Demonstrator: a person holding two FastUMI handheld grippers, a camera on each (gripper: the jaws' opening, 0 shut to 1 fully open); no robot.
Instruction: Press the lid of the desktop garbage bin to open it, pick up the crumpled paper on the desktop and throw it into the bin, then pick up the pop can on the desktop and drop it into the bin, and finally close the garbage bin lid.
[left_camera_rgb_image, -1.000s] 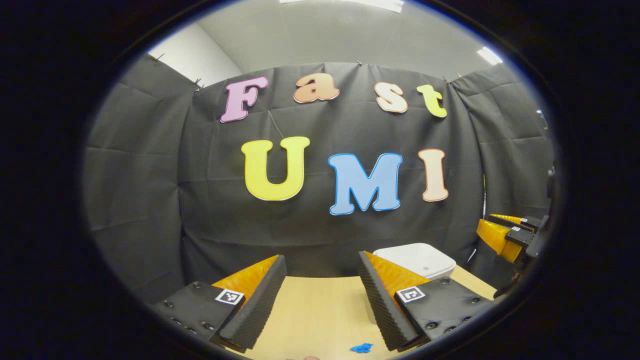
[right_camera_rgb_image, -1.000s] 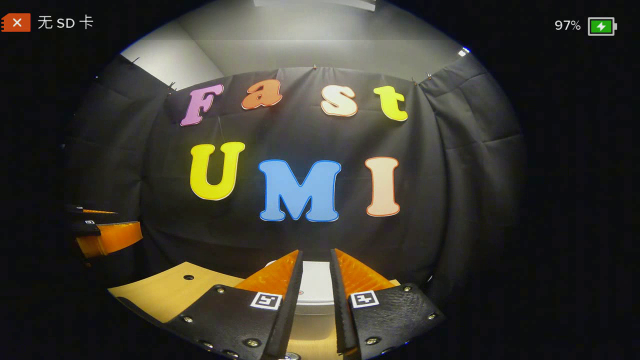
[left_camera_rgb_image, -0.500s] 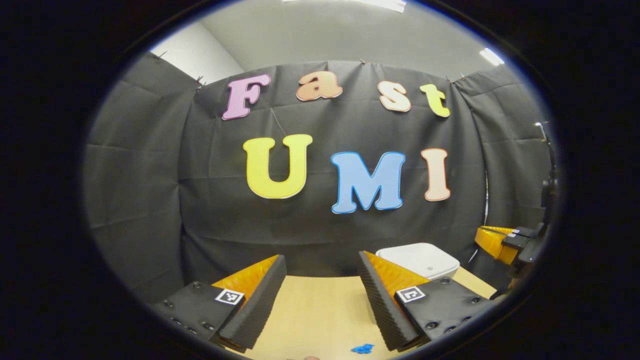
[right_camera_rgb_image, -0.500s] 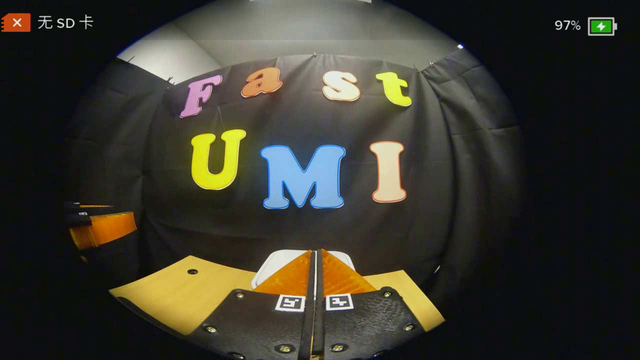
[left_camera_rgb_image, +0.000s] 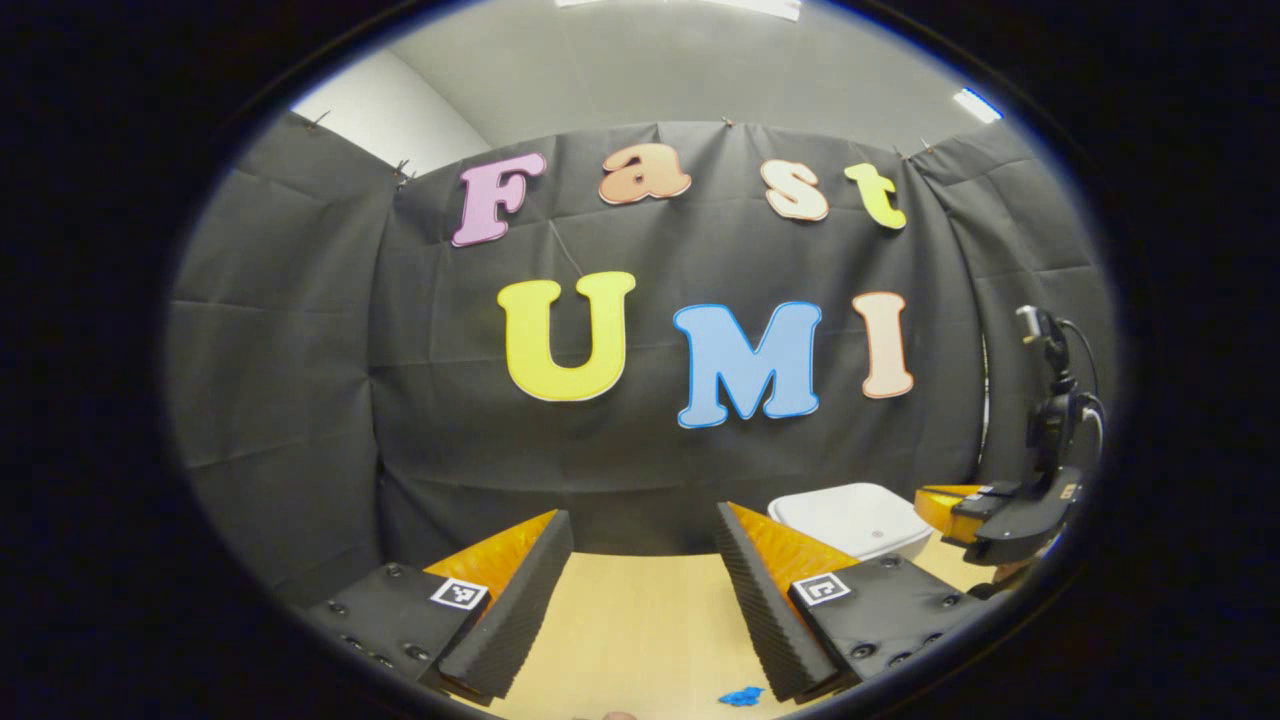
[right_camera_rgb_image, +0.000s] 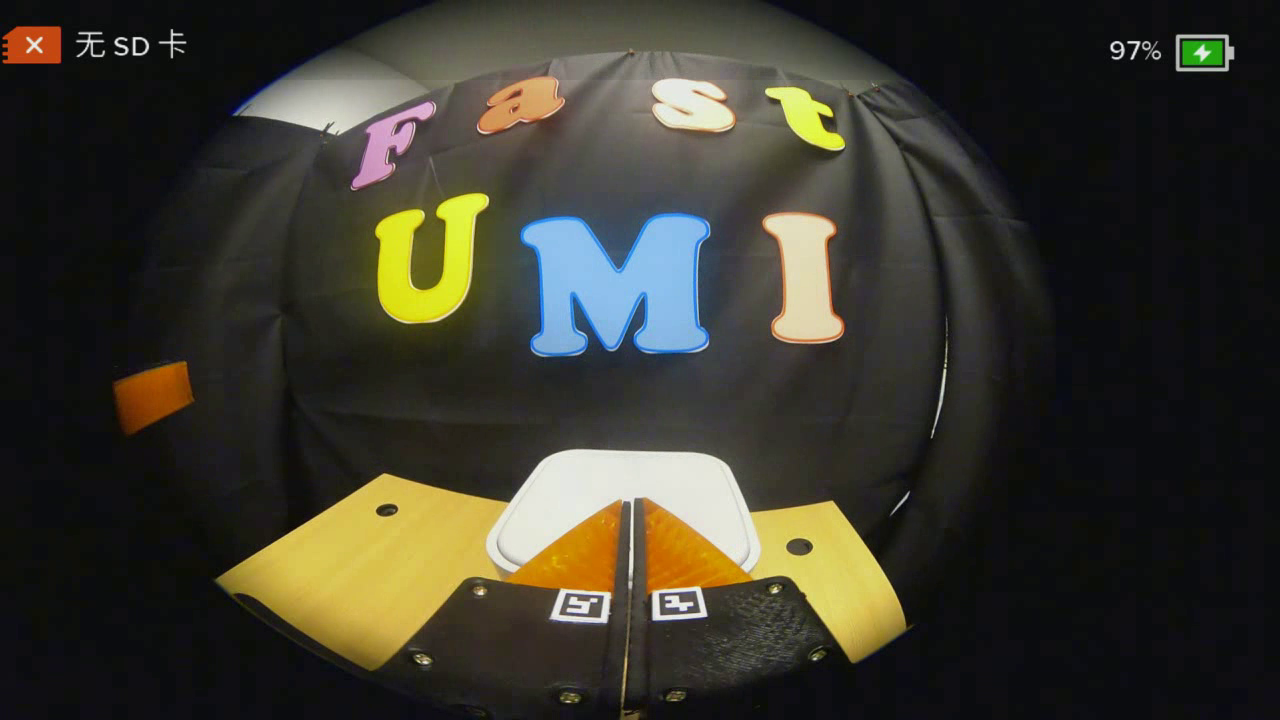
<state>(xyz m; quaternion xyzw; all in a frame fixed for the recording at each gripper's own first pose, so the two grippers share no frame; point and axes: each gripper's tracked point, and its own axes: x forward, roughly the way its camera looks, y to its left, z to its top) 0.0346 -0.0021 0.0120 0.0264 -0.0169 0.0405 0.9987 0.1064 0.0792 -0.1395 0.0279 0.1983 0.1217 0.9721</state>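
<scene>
Bin (right_camera_rgb_image: 622, 490), white with its lid down, sits on the table (right_camera_rgb_image: 360, 570) straight ahead of the right claw (right_camera_rgb_image: 628, 505), whose fingers are pressed together on nothing, tips over the lid's near edge; contact cannot be told. In the left gripper view the bin (left_camera_rgb_image: 850, 518) lies ahead and to the right of the left claw (left_camera_rgb_image: 640, 535), which gapes wide and empty, and the right claw (left_camera_rgb_image: 945, 500) shows beside the bin's right edge. That view also catches a small blue scrap (left_camera_rgb_image: 742, 695) on the table (left_camera_rgb_image: 640, 620) near the claw's right finger. The right gripper view adds two holes in the tabletop, one (right_camera_rgb_image: 387, 510) left and one (right_camera_rgb_image: 798, 546) right of the bin. Black cloth walls the booth.
</scene>
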